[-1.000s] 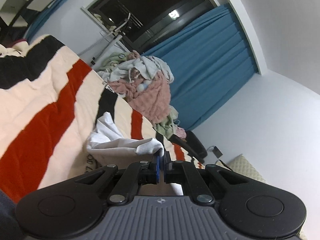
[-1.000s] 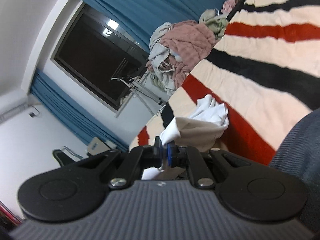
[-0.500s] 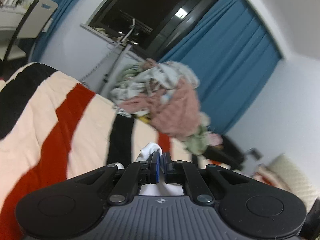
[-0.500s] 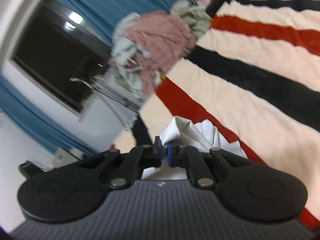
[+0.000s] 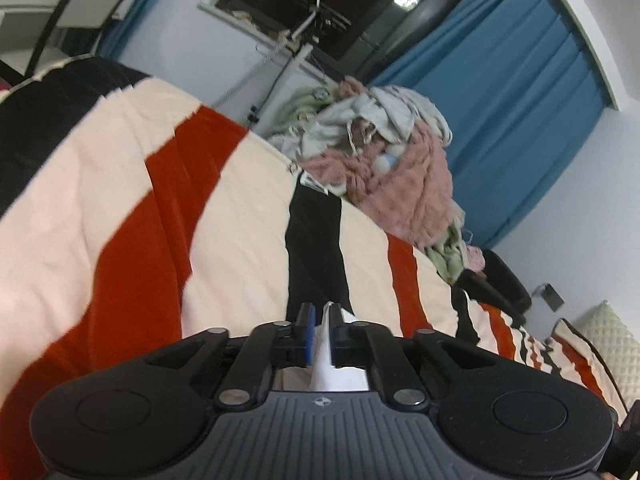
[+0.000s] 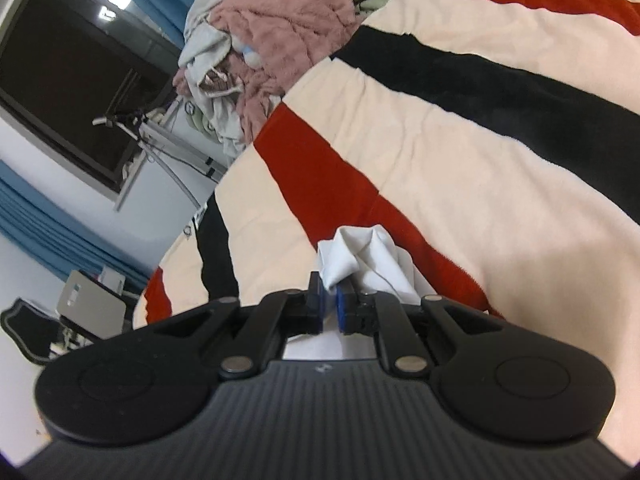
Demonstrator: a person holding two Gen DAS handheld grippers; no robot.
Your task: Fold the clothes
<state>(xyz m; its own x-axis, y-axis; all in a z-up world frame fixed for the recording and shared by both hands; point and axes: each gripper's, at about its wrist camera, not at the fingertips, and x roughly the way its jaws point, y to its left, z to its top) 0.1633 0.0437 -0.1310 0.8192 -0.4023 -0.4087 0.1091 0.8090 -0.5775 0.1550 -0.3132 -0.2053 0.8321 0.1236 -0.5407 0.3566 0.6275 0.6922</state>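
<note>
- Left wrist view: the left gripper (image 5: 320,326) has a thin fold of the white garment (image 5: 325,364) sitting between its blue pads, and the jaws are just starting to open. There's a visible gap on the left pad side, so I'd say it's letting go rather than pinching. That makes sense if this edge is being laid down on the striped blanket (image 5: 120,208).
- Same view: the pile of clothes (image 5: 384,152) sits well apart at the far edge of the bed, probably the to-do heap.
- Right wrist view: the right gripper (image 6: 329,304) is also opening, with a bunched corner of the white garment (image 6: 368,258) poking out past the tips. Hard to tell if the pads still press on it, looks loose to me.
- Both ends carried together keeps the fold straight.
</note>
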